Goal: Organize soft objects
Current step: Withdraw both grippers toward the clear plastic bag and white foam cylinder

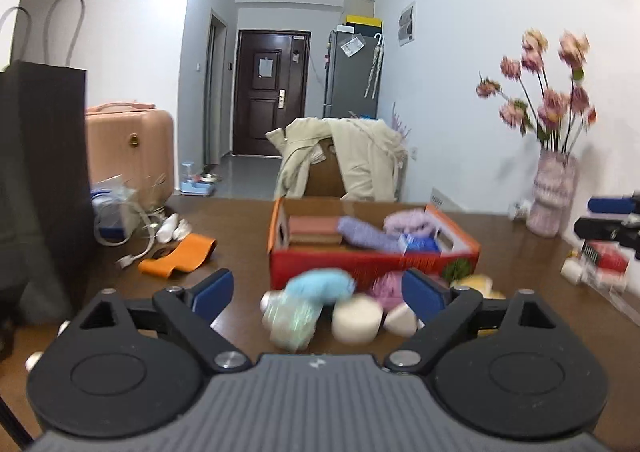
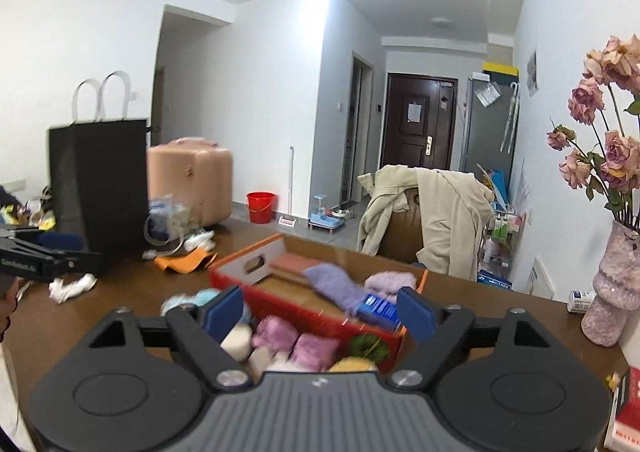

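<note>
An orange-red cardboard box (image 1: 360, 262) (image 2: 256, 266) stands on the brown table and holds a purple knit cloth (image 1: 366, 234) (image 2: 334, 284), a pale pink fluffy piece (image 1: 408, 222) (image 2: 390, 280) and a blue packet (image 1: 418, 244) (image 2: 378, 308). In front of it lie soft items: a light blue ball (image 1: 320, 286), a cream roll (image 1: 356, 324), pink yarn (image 2: 314, 350) and a yellow piece (image 2: 352, 366). My left gripper (image 1: 318, 292) is open and empty above them. My right gripper (image 2: 318, 310) is open and empty over the box's front edge.
A black paper bag (image 1: 44, 188) (image 2: 98, 192) stands at the left. An orange cloth (image 1: 178, 256) and cables (image 1: 132, 236) lie beside it. A vase of pink flowers (image 1: 554, 196) (image 2: 614, 288) stands at the right. A chair with a beige coat (image 1: 352, 160) is behind the table.
</note>
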A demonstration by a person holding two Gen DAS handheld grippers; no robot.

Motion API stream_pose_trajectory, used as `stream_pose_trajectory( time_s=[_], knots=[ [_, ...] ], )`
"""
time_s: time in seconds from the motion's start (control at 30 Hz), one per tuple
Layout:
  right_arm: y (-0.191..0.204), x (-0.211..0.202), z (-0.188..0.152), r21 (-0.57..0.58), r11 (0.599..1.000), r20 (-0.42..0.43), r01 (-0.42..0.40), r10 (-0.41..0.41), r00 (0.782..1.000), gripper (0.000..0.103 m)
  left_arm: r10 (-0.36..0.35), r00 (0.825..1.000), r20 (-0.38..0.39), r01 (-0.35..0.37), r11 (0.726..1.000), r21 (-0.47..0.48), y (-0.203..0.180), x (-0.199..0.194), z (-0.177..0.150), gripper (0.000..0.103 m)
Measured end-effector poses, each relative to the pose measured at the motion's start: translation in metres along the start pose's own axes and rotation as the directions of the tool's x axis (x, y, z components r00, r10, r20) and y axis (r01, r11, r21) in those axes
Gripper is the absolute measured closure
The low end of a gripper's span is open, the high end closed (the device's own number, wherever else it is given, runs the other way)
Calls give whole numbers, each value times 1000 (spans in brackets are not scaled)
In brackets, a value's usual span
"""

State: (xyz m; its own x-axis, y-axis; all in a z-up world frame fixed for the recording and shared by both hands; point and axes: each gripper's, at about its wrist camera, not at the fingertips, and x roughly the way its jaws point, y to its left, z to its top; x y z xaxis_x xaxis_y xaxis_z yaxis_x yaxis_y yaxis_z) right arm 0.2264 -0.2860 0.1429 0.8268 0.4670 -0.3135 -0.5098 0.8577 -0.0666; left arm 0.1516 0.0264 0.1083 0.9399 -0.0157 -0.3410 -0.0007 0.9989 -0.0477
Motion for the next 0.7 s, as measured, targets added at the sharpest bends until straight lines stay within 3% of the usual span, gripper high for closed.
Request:
stream_pose_trajectory(
  time_s=[0.2, 0.33, 0.7],
  knots=[
    [32, -19, -56, 105, 992, 47, -67, 62, 997, 16, 32, 999, -23, -33, 996, -83, 8, -28, -52, 7],
    [50, -10, -81, 112, 990, -15, -82, 84, 996, 17, 52, 997, -48, -57, 994, -92, 20, -26, -59, 7],
    [67, 39, -80, 75, 996, -58, -40, 44, 997, 17, 19, 994, -110, -33, 992, -124, 31, 28, -60, 7]
  ],
)
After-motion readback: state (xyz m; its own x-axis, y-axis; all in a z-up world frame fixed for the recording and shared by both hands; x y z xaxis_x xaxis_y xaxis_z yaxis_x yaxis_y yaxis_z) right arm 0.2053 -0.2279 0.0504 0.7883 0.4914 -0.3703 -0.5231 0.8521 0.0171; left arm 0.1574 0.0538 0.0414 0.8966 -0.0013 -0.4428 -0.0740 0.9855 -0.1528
